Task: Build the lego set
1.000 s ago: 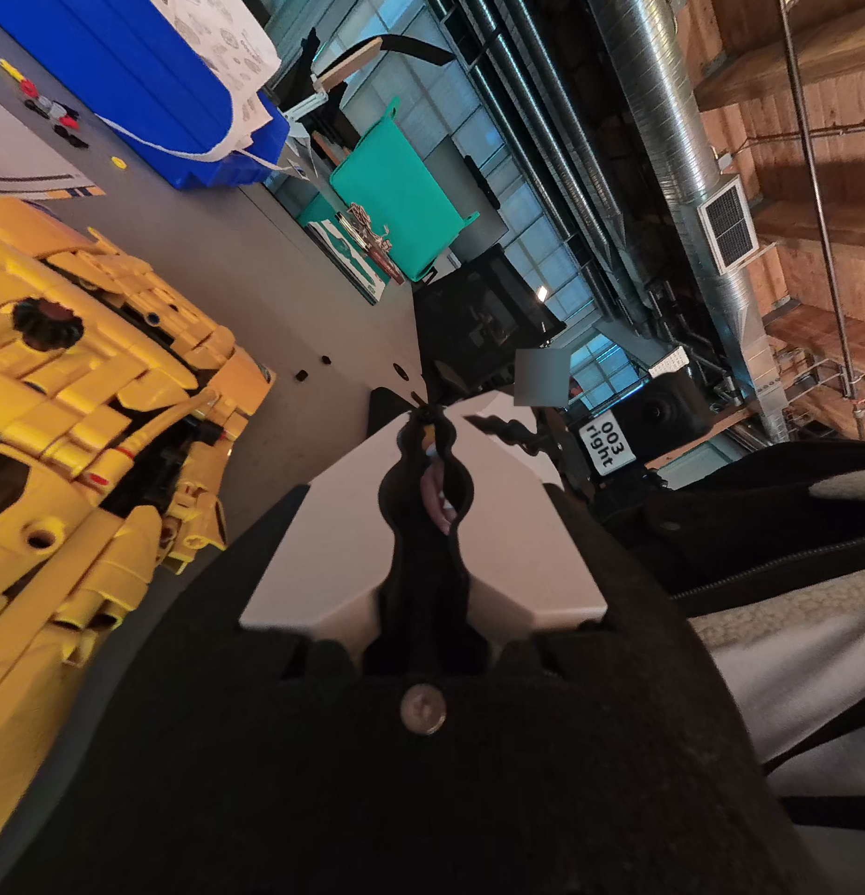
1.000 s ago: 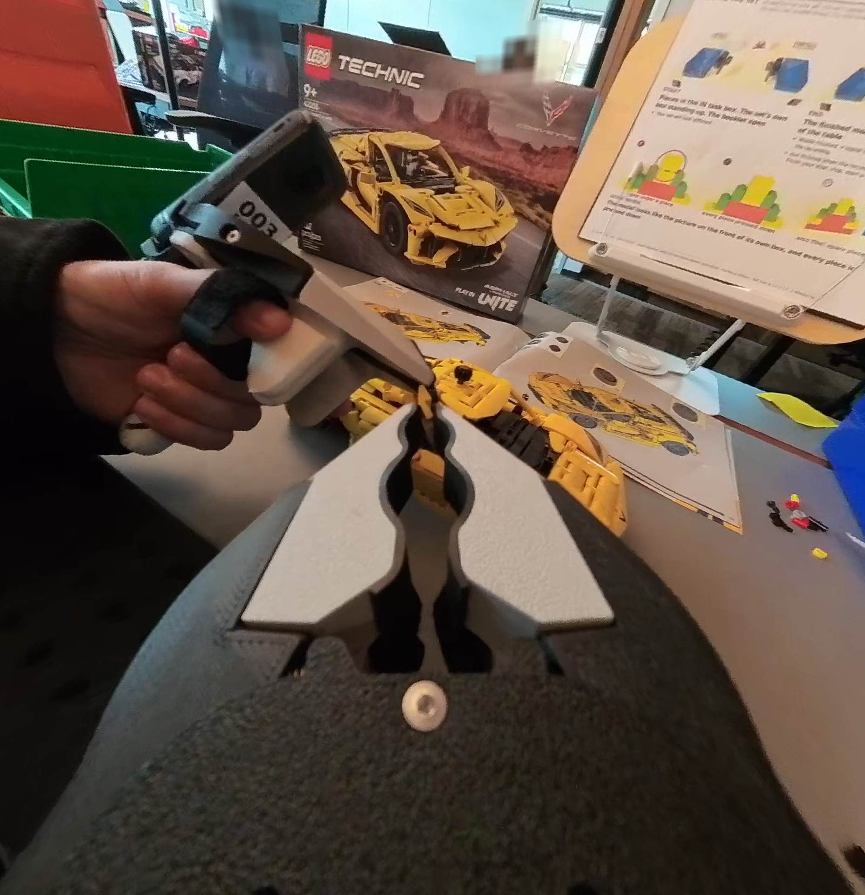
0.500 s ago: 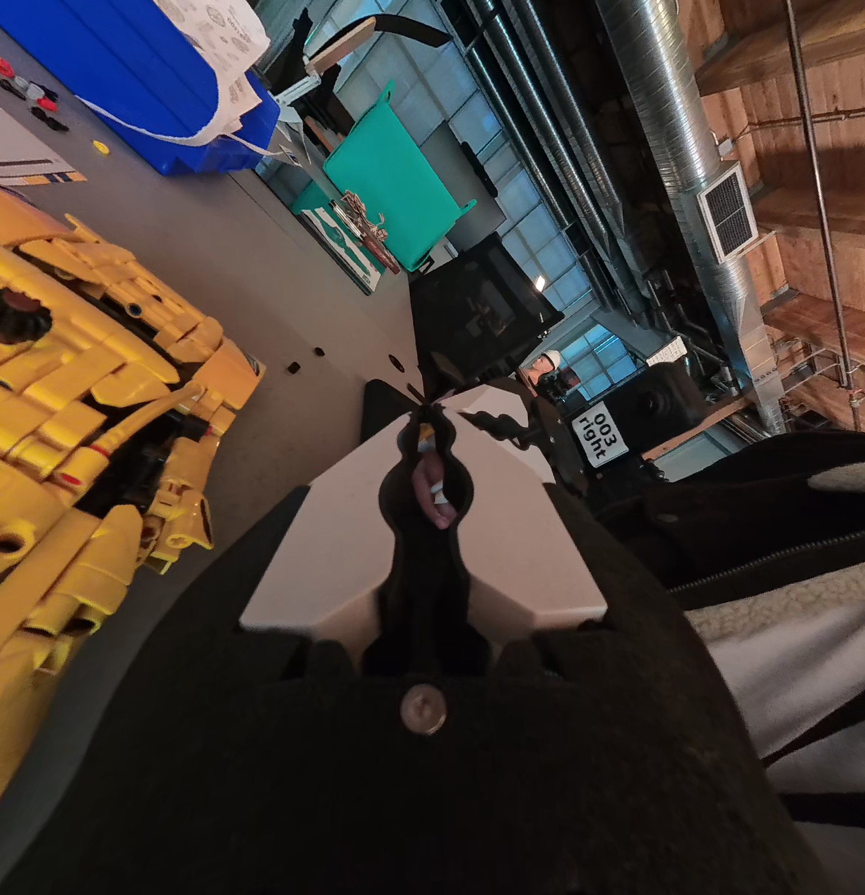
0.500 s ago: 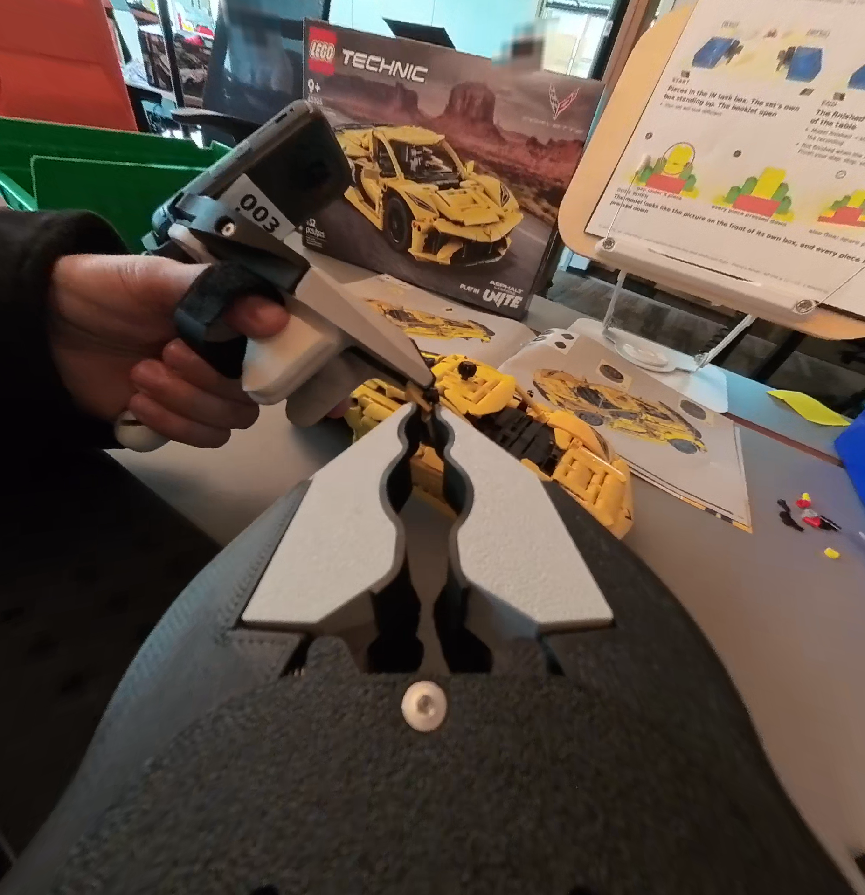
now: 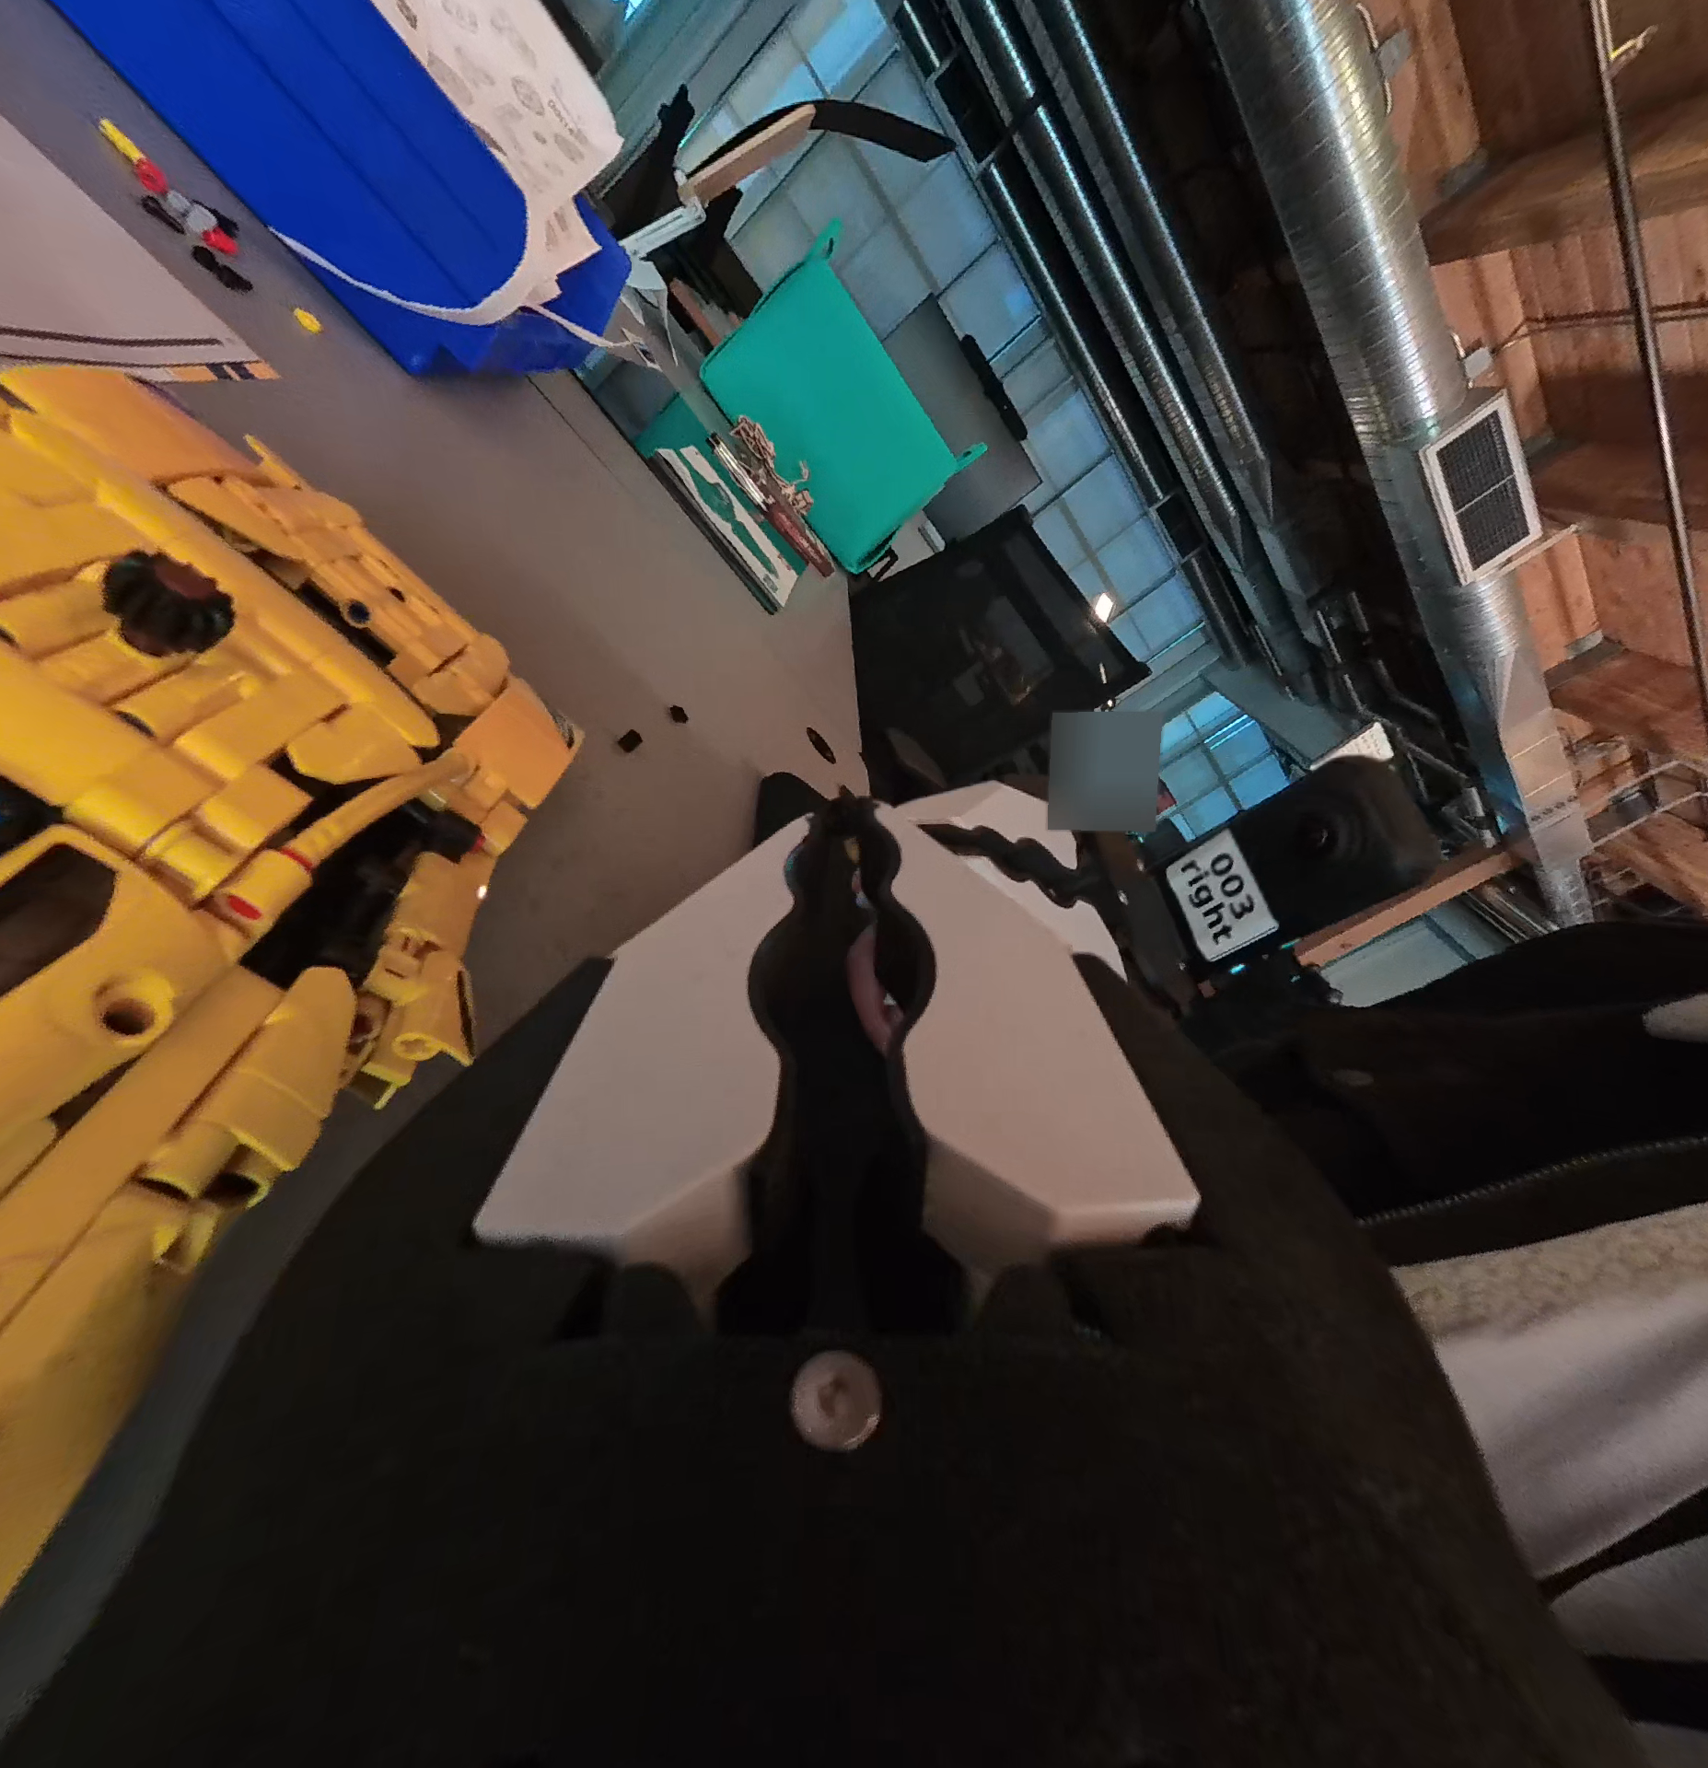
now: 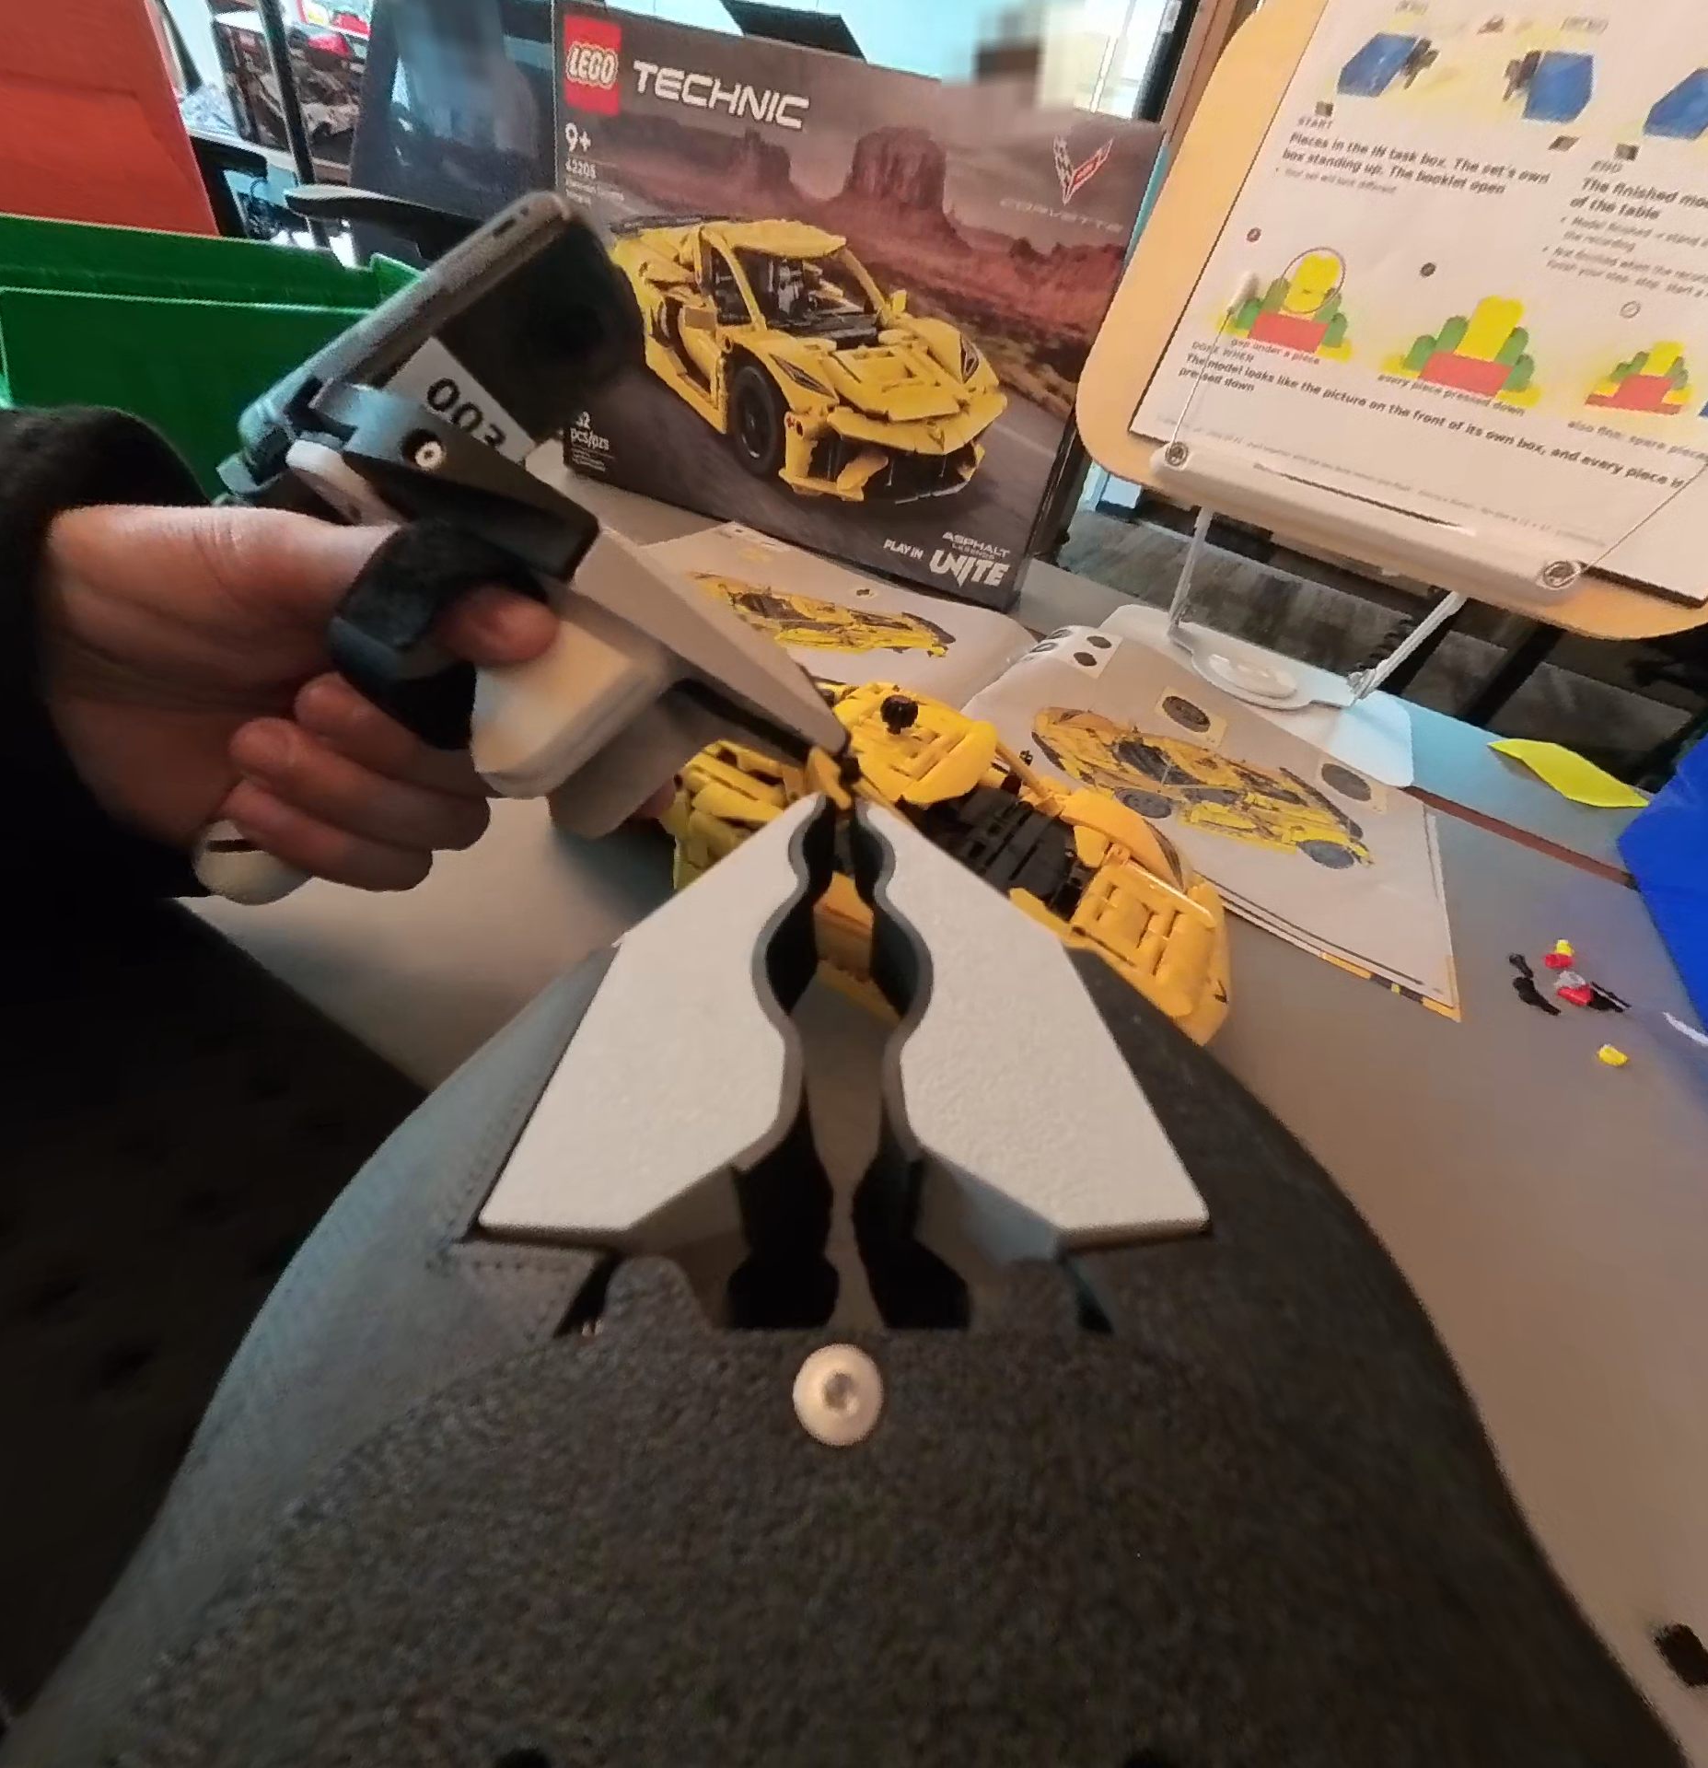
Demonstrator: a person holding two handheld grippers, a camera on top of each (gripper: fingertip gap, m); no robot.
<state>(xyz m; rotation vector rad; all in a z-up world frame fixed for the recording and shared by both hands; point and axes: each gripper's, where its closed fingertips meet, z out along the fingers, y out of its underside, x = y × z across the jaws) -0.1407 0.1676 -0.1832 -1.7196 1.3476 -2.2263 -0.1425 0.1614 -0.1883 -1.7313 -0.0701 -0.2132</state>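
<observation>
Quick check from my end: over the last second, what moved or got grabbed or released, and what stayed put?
Little changed. The left gripper and right gripper stay tip to tip above the yellow car, both still pinched on the same small yellow-and-black piece; nothing was picked up or released. The view only wobbled, so the pair drifted slightly. The car, set box, open booklet and loose small parts stayed put.

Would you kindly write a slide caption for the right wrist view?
Two tool tips meet on a small yellow-and-black piece above the yellow car model, with the set's box standing behind.
</observation>
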